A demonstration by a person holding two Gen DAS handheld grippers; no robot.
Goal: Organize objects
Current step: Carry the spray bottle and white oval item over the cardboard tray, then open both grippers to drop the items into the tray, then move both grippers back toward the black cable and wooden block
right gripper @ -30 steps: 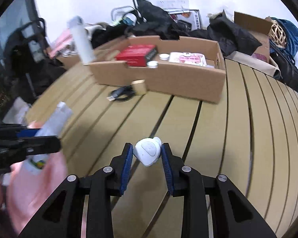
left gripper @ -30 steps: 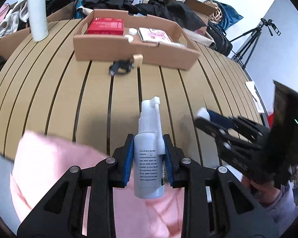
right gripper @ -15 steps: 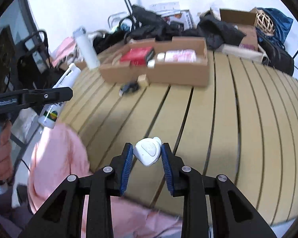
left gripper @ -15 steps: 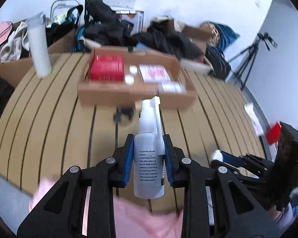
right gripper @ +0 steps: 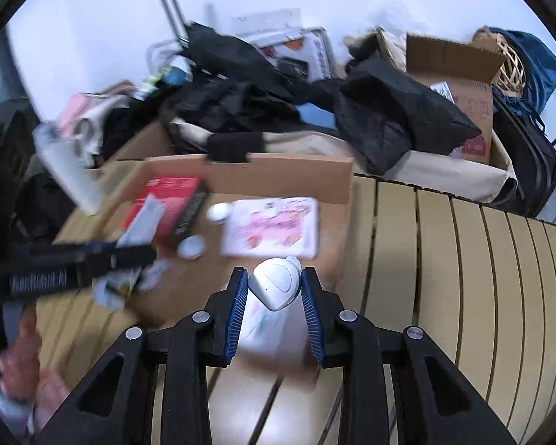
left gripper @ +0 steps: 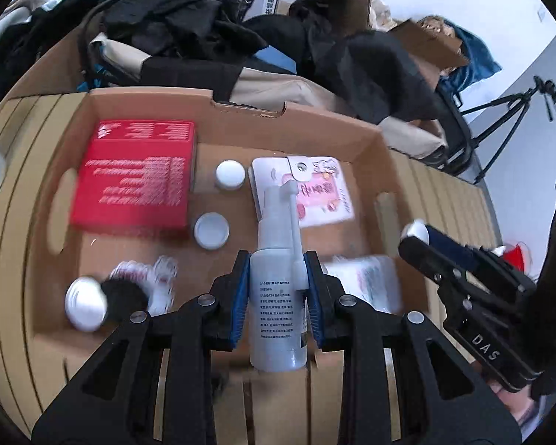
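While two caps (left gripper: 230, 172) lie boxed, one spray bottle (left gripper: 278, 289) hangs.

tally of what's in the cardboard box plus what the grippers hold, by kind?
Red box: 1
Small white-capped jars: 2
Pink printed packs: 2
Silver-capped dark bottle: 1
White spray bottle, shut in the left gripper: 1
White earbud-style case, shut in the right gripper: 1
Total: 8. Motion blur may hide others.
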